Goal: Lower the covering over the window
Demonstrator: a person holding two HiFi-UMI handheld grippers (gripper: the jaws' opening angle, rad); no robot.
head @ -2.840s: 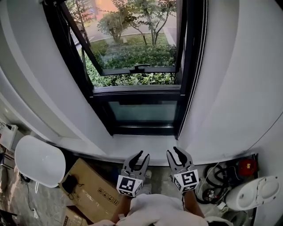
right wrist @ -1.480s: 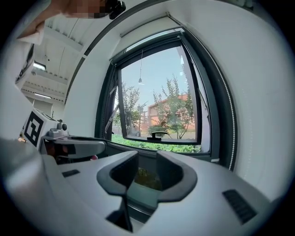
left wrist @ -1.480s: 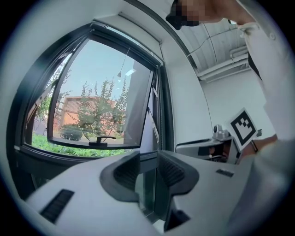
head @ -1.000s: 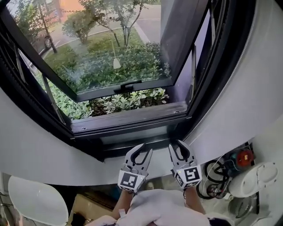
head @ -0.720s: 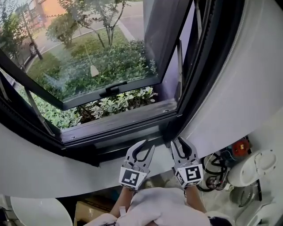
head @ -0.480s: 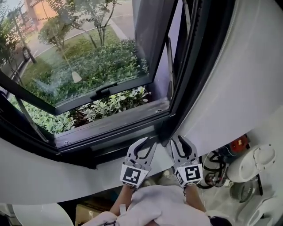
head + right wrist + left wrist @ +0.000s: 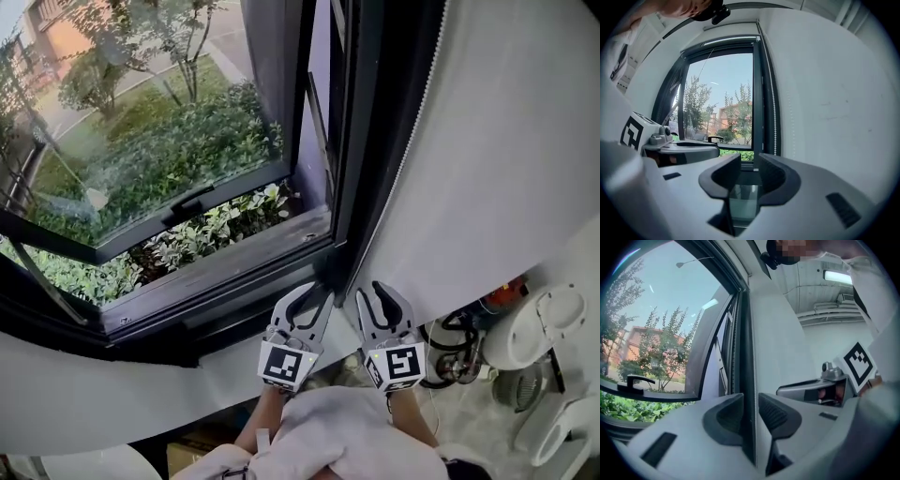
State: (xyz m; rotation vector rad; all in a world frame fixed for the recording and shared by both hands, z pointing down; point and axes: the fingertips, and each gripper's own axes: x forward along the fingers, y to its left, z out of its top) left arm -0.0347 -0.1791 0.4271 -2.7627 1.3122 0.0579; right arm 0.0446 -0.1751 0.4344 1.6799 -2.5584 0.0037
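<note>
Level by window frame [image 7: 361, 141] corner, left hand-held gripper [image 7: 312, 295] apart, jaws just been closing, nothing between, right hand-held gripper [image 7: 372, 292] alongside, wide, empty.

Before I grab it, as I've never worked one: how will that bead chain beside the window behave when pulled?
The bead chain hangs thin and straight down the window frame, so it is probably light and floppy, swinging if nudged. Its small round beads look smooth and may slip unless pinched firmly.
</note>
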